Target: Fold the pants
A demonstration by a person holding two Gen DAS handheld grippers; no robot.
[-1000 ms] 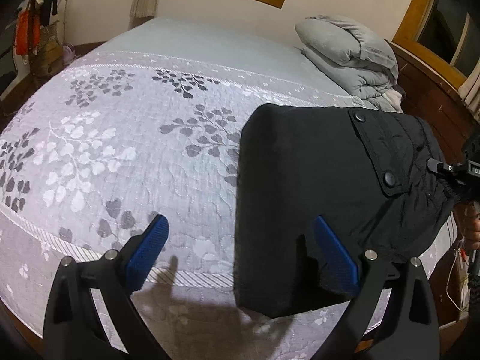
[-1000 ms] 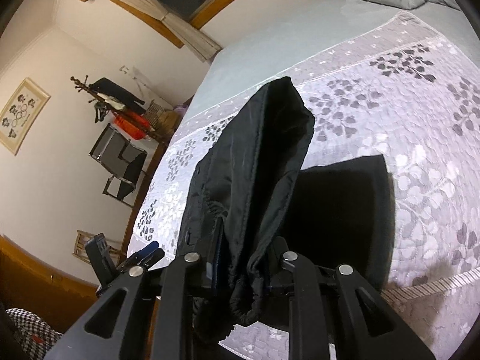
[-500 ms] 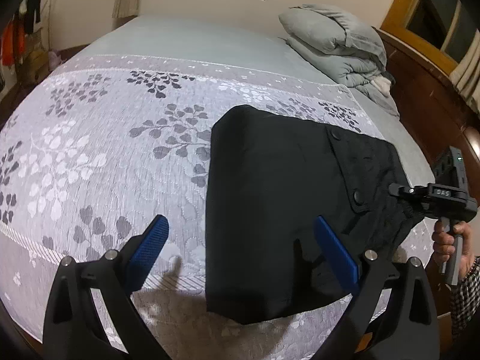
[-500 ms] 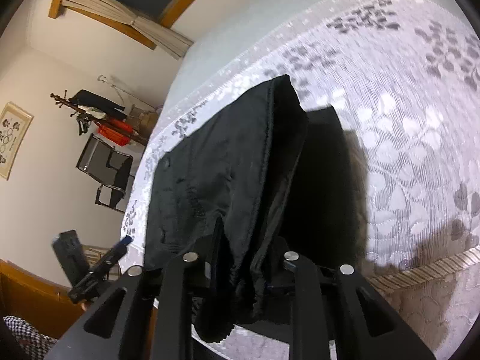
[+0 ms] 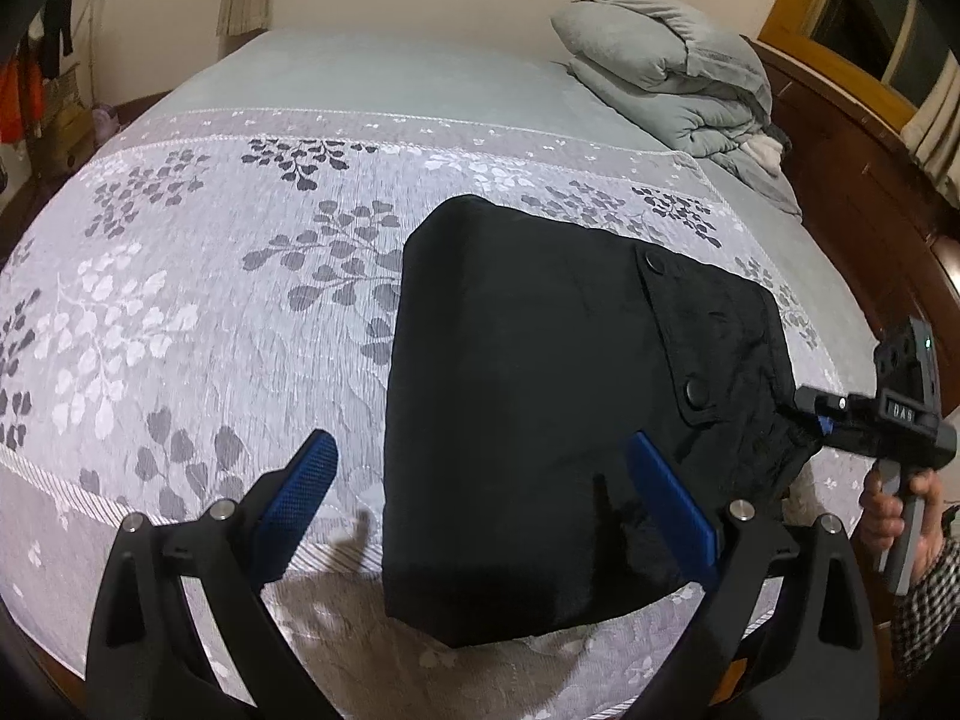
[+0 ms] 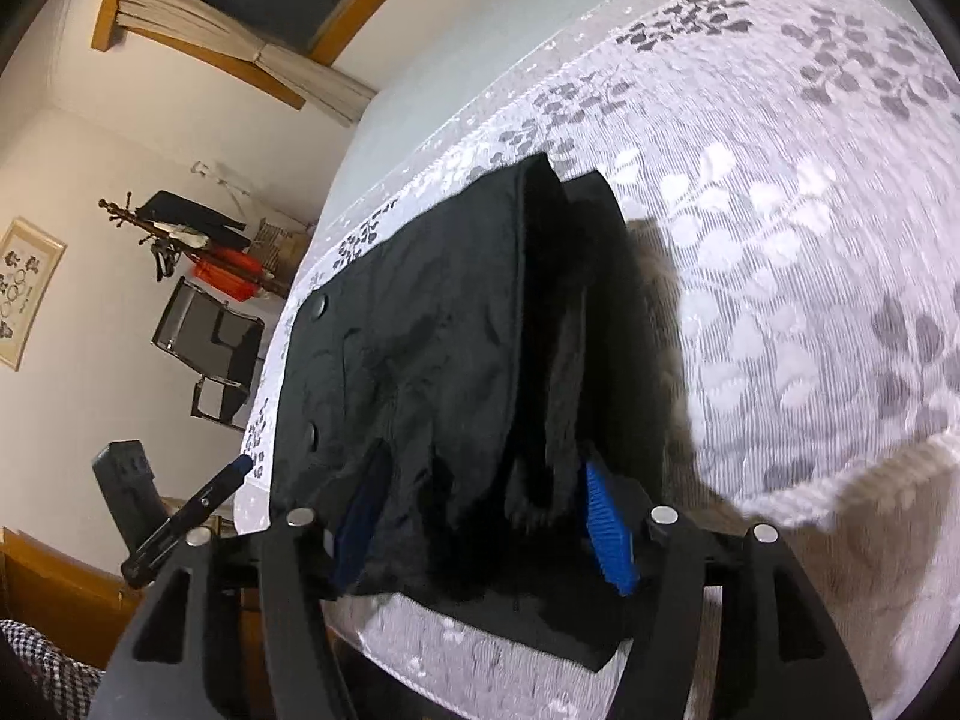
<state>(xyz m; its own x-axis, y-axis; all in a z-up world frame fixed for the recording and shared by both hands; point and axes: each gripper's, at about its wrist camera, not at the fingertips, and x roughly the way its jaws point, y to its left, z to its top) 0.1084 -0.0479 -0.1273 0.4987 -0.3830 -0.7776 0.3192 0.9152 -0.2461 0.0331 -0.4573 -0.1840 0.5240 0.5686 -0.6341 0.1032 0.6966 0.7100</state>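
Black pants [image 5: 540, 396], folded into a thick rectangle with a snap-button pocket flap on top, lie on the patterned bedspread [image 5: 198, 312]. My left gripper [image 5: 486, 498] is open and empty, hovering over the pants' near left edge. My right gripper [image 6: 480, 510] has its blue pads spread, with the bunched waistband end of the pants [image 6: 456, 372] lying between them. The right gripper also shows in the left wrist view [image 5: 810, 414] at the pants' right end.
A folded grey duvet [image 5: 672, 78] lies at the bed's far right by a wooden headboard [image 5: 864, 180]. In the right wrist view, a coat rack [image 6: 192, 240] and a black chair [image 6: 210, 354] stand beside the bed. The bed's edge runs just below both grippers.
The right gripper lowered the pants' lifted end onto the bed and its jaws have spread apart. The left gripper stayed open, and the pants now lie flatter.
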